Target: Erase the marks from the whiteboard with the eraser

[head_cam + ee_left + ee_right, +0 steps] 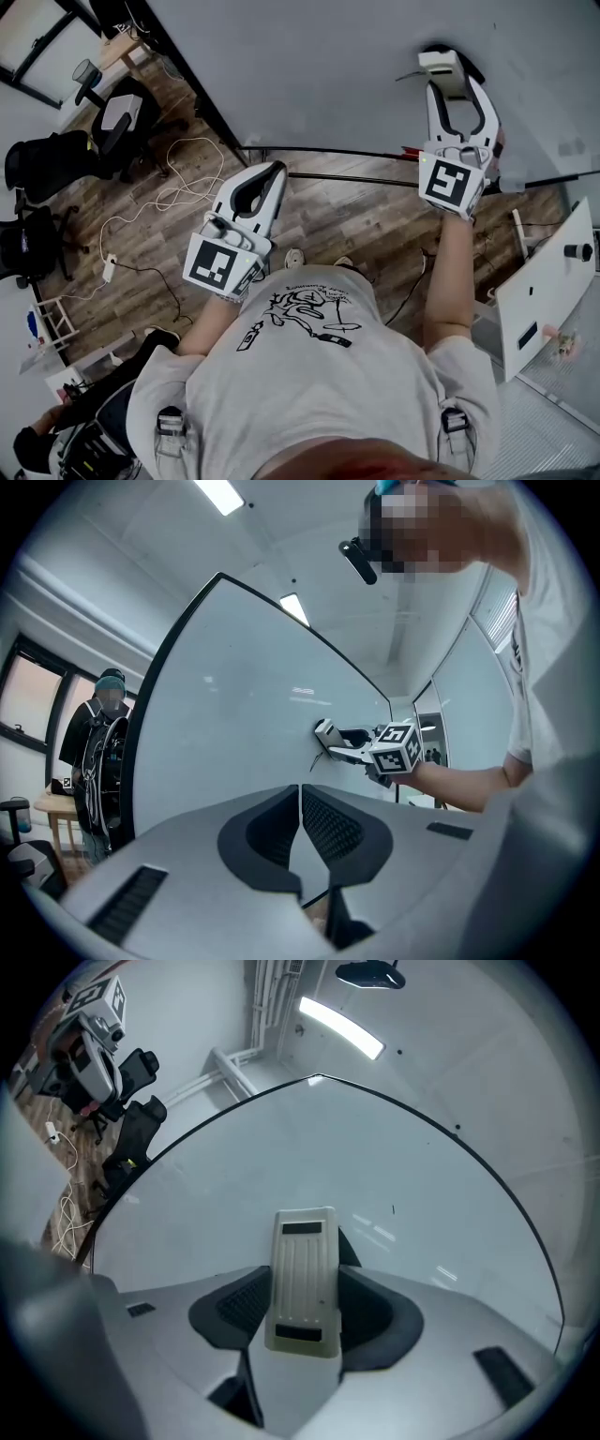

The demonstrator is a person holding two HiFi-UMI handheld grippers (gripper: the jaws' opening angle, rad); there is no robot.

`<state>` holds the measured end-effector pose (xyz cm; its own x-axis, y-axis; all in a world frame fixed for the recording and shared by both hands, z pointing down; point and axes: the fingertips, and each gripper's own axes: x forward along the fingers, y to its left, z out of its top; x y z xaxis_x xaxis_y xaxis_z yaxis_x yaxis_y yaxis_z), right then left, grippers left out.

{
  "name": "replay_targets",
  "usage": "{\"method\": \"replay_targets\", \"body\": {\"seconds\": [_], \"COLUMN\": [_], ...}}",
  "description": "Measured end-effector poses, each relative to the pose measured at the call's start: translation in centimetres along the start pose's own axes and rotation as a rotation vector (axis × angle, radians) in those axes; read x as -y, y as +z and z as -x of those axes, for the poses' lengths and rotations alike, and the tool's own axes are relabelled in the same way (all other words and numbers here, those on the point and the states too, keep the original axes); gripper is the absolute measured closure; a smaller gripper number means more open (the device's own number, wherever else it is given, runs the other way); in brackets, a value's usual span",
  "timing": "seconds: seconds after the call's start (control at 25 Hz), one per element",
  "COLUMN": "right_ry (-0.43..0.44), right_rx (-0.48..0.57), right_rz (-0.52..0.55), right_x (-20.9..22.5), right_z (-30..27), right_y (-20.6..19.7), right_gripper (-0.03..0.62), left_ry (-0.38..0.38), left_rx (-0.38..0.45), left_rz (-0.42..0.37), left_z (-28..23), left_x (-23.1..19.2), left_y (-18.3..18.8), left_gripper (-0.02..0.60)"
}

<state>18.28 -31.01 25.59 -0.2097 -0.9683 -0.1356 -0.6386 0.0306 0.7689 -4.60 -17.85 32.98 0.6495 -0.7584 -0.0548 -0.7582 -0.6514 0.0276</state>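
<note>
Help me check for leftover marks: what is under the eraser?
The eraser, held in the right tongs, looks pressed to the whiteboard. The patch of board under it is covered, so any marks there are hidden. Nearby, one small dark mark shows.

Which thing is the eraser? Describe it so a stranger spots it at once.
Find the big whiteboard the person faces. Held up to it, the right gripper is clamped on the eraser, a cream ribbed block with two dark slots. The left gripper is shut on nothing.
</note>
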Motion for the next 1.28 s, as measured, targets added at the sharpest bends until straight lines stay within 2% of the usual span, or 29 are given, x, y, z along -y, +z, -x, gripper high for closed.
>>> {"method": "replay_targets", "body": {"seconds": [0.4, 0.76, 1.28], "right_ry": [0.002, 0.023, 0.059], "right_rx": [0.062, 0.029, 0.056], "right_rz": [0.002, 0.013, 0.043], "right_x": [-0.3, -2.4, -5.2], "right_z": [-0.8, -0.7, -0.9], "right_y": [-0.2, -1.1, -1.0], "right_gripper": [0.361, 0.362, 0.362], "left_ry": [-0.007, -0.02, -0.004], "left_rx": [-0.015, -0.012, -0.005], "left_rz": [0.004, 0.006, 0.006], "left_z": [-1.5, -2.0, -1.5], "left_x": [-0.1, -0.2, -0.4], "left_y": [-0.4, -0.4, -0.3], "left_gripper": [0.552, 0.552, 0.552]}}
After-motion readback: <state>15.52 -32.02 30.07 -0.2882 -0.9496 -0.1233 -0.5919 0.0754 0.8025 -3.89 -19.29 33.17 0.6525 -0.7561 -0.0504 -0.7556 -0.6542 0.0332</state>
